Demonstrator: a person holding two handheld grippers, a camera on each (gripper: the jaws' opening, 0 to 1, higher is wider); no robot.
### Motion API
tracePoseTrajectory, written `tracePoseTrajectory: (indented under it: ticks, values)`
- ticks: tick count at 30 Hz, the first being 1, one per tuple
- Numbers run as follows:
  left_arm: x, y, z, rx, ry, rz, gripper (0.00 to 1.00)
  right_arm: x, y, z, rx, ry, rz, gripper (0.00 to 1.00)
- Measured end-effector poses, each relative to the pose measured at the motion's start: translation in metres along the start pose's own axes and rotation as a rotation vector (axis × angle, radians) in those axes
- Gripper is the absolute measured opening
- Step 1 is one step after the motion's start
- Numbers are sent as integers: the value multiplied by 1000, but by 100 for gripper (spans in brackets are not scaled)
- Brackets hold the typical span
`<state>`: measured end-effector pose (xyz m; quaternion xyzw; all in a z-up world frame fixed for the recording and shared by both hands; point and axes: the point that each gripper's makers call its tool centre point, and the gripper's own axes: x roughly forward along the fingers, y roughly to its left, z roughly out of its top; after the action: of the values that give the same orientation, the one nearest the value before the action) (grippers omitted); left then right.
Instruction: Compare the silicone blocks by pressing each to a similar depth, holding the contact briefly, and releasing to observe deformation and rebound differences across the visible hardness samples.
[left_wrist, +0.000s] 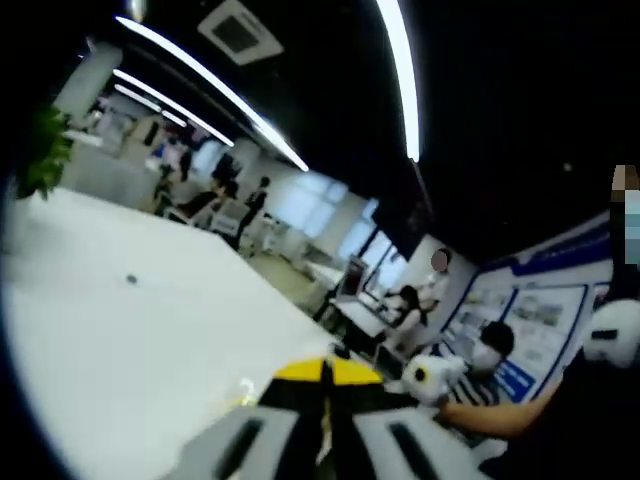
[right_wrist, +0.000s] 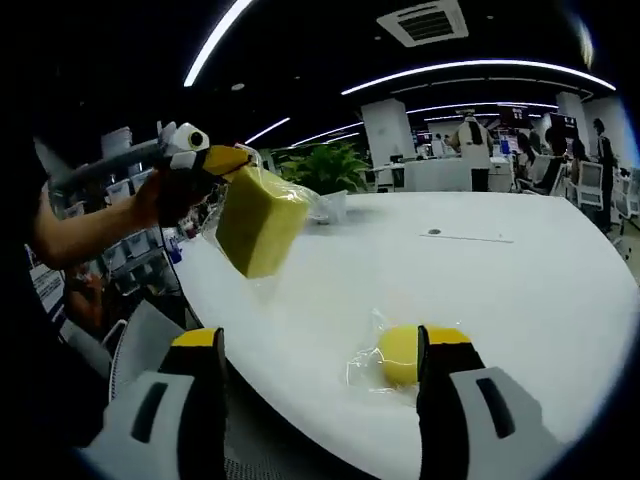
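Observation:
A yellow silicone block (right_wrist: 262, 220) in a clear plastic bag hangs tilted above the white table (right_wrist: 520, 290). My left gripper (right_wrist: 232, 160) is shut on the top of its bag, and a hand holds that gripper. In the left gripper view, the left gripper (left_wrist: 325, 372) shows its yellow tips pressed together; the block itself is hidden below them. A second, rounder yellow block (right_wrist: 400, 355) lies in its bag on the table. My right gripper (right_wrist: 320, 345) stands open, and its right jaw is just beside this block. The right gripper (left_wrist: 430, 375) also enters from the right.
The table's curved near edge (right_wrist: 250, 370) runs below the blocks. A potted plant (right_wrist: 325, 165) stands at the far side, with a small dark mark (right_wrist: 433, 232) on the tabletop. Chairs and people (left_wrist: 405, 310) sit around the office beyond the table (left_wrist: 150, 330).

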<state>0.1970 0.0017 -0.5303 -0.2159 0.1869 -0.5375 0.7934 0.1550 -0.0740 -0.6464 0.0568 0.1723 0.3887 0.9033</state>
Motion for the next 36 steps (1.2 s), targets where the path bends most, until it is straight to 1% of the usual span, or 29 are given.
tracePoseTrajectory:
  ticks: [2,4,5,6,7,8,10,12,13,15,17,19,21,22,23,25,26,28,30,34,36]
  values:
    - [1,-8,-2,2,0,-15,0,6,10,8,19,-27,41,67]
    - [1,-15,-2,3,-2,-31,0,11,19,14,18,-40,87,65]
    - [2,-19,0,1,-7,-42,0,13,24,16,21,-46,108,64]
    - [2,-24,3,2,-14,-54,0,15,32,16,31,-35,149,63]
    - [2,-27,5,4,-20,-63,0,16,37,17,30,-35,174,63]
    - [3,-32,7,-1,-27,-81,0,17,40,18,30,-40,188,63]
    - [3,-39,10,3,-34,-94,0,19,48,22,27,-49,225,62]
    - [4,-46,11,10,-30,-104,0,20,56,31,29,-78,260,62]
    - [5,-49,12,16,-28,-110,0,21,60,39,41,-104,284,61]
    - [7,-59,13,16,-27,-140,0,23,65,49,63,-137,315,61]
    - [9,-67,15,28,-25,-160,0,26,69,54,68,-148,340,60]
    - [12,-72,14,37,-17,-173,0,29,76,63,78,-178,372,58]
    - [13,-76,15,39,-19,-183,0,28,80,73,112,-213,401,56]
    - [13,-77,16,41,-23,-186,0,27,82,80,134,-242,416,53]
    - [12,-78,17,43,-31,-188,0,26,83,86,133,-263,426,51]
    - [11,-80,22,37,-57,-196,0,25,86,89,126,-271,433,47]
    - [11,-81,25,39,-72,-201,0,24,89,92,132,-287,451,44]
    - [10,-82,28,34,-86,-201,0,23,90,93,137,-296,451,40]
    - [10,-82,29,33,-91,-201,0,22,90,95,127,-308,449,35]
    - [7,-80,29,32,-95,-197,0,16,92,100,129,-327,452,32]
    - [5,-79,29,26,-99,-198,0,13,93,102,123,-321,452,30]
